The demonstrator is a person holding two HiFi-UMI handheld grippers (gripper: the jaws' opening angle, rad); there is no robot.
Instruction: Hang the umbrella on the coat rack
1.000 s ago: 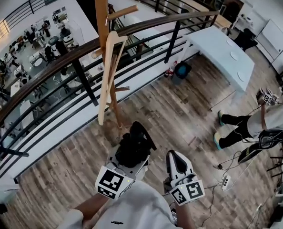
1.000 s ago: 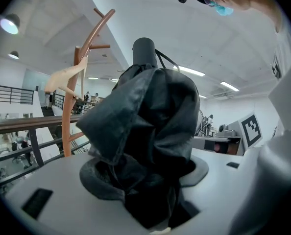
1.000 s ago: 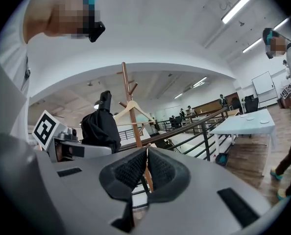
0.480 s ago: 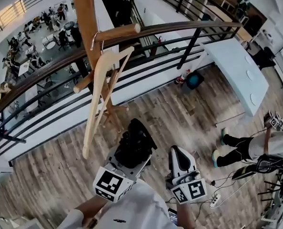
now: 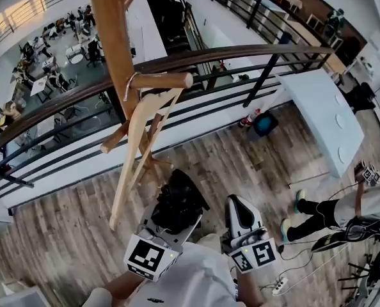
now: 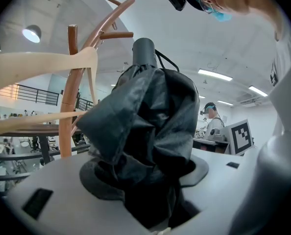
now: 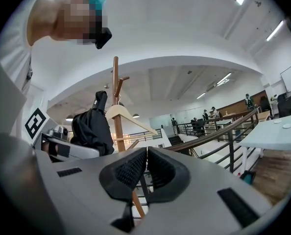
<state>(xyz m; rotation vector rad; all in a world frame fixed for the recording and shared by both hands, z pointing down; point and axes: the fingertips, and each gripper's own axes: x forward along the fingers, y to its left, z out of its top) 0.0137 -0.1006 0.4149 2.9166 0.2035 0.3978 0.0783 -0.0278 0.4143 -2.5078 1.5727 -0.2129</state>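
Now my left claw (image 5: 179, 204) clamps the umbrella (image 6: 145, 126) upright, below and short of the coat rack (image 5: 110, 43) peg (image 5: 166, 80); my right claw (image 7: 146, 168), farther off, is closed, empty.

Left tool (image 5: 180, 203) clamps the folded umbrella (image 6: 145, 126), jaws wide; right tool (image 5: 235, 203) beside it, jaws pressed together, empty
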